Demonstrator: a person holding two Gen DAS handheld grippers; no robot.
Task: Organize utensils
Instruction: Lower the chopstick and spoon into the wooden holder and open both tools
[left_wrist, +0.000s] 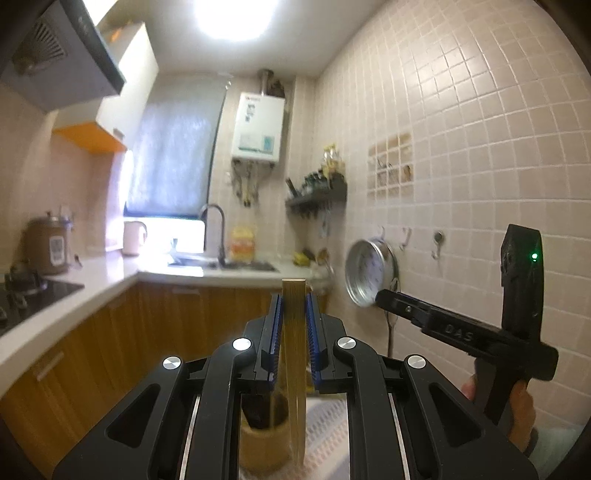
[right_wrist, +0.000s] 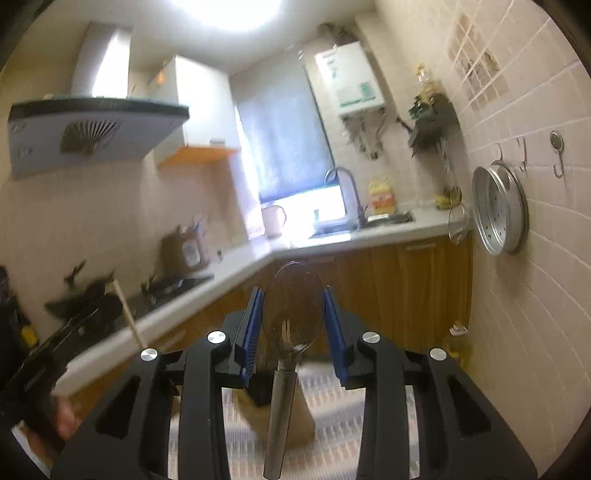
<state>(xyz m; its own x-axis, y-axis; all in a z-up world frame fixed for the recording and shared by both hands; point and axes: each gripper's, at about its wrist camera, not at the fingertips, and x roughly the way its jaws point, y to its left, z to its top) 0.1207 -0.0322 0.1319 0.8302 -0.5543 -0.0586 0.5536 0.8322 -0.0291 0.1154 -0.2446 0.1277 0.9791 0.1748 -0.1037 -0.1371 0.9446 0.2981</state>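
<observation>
My left gripper (left_wrist: 293, 295) is shut on a pair of bamboo chopsticks (left_wrist: 294, 350) that stand upright between its blue pads, their lower ends over a round wooden utensil holder (left_wrist: 264, 446) on a patterned cloth. My right gripper (right_wrist: 293, 295) holds a dark spoon (right_wrist: 291, 310) with a metal handle, bowl up, between its blue pads; the jaws look spread about the bowl's width. The holder (right_wrist: 284, 417) shows below it. The right gripper also shows in the left wrist view (left_wrist: 380, 295), and the chopsticks in the right wrist view (right_wrist: 127, 314).
A white L-shaped counter (left_wrist: 110, 280) carries a stove (left_wrist: 29, 299), a brown cooker (left_wrist: 46, 245), a pink kettle (left_wrist: 133, 238) and a sink with tap (left_wrist: 221, 258). A metal steamer tray (left_wrist: 369, 273) hangs on the tiled right wall. A range hood (right_wrist: 92, 129) is overhead.
</observation>
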